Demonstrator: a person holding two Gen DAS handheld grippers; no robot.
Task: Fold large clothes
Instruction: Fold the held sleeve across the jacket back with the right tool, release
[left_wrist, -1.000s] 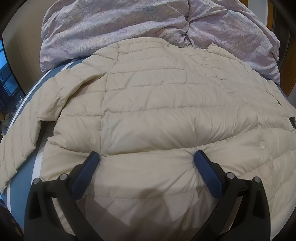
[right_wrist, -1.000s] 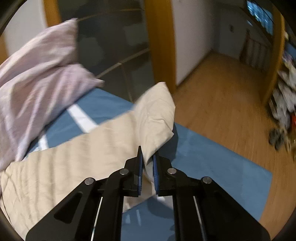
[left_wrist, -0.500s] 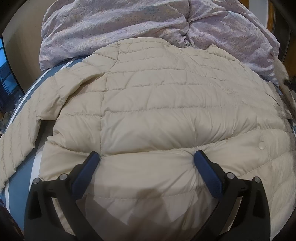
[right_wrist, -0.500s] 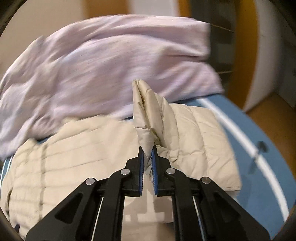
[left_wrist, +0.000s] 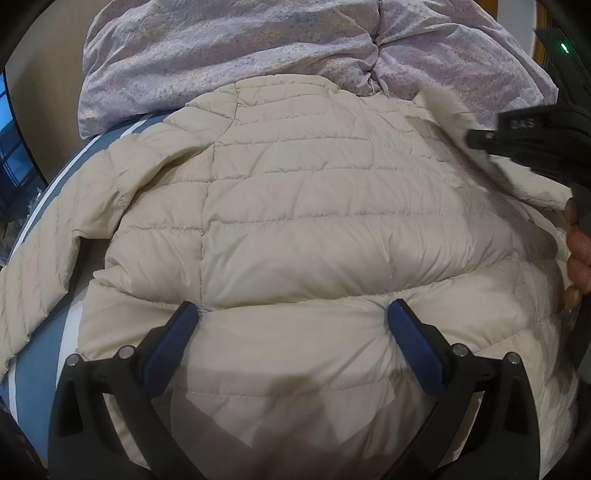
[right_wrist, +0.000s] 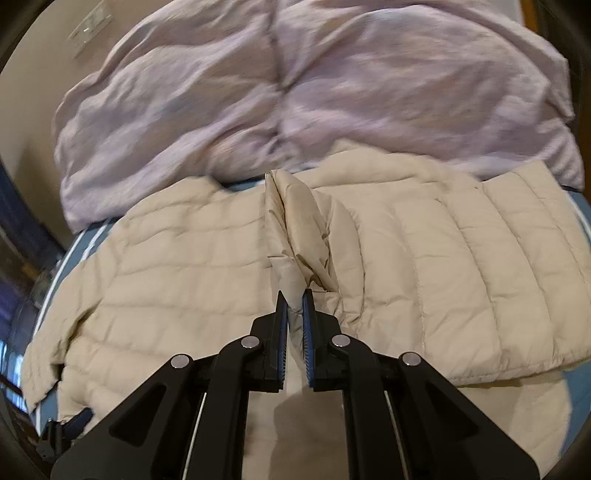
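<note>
Lying spread: the cream quilted puffer jacket is lying across the blue bed sheet with white stripes, its padded panels facing up.
Jacket's left sleeve: it is trailing down toward the lower left edge of the left wrist view, over the sheet.
Jacket's right sleeve: its cuff is standing lifted above the body of the jacket in the right wrist view, while the rest of the sleeve is lying folded over the jacket to the right.
Left tongs: they are standing wide apart, both blue pads pressing down into the jacket's lower part, with puffed fabric bulging between them but nothing pinched.
Right tongs: they are clamped together on the sleeve cuff, the thin fabric squeezed between the blue-edged tips.
Right tongs in the left wrist view: their black body is reaching in from the upper right edge, blurred, over the jacket's shoulder.
Person's hand: its fingers are showing at the right edge, wrapped around the black handle.
Behind the jacket: a crumpled lilac patterned duvet is lying heaped at the far end of the bed, touching the jacket's collar edge.
</note>
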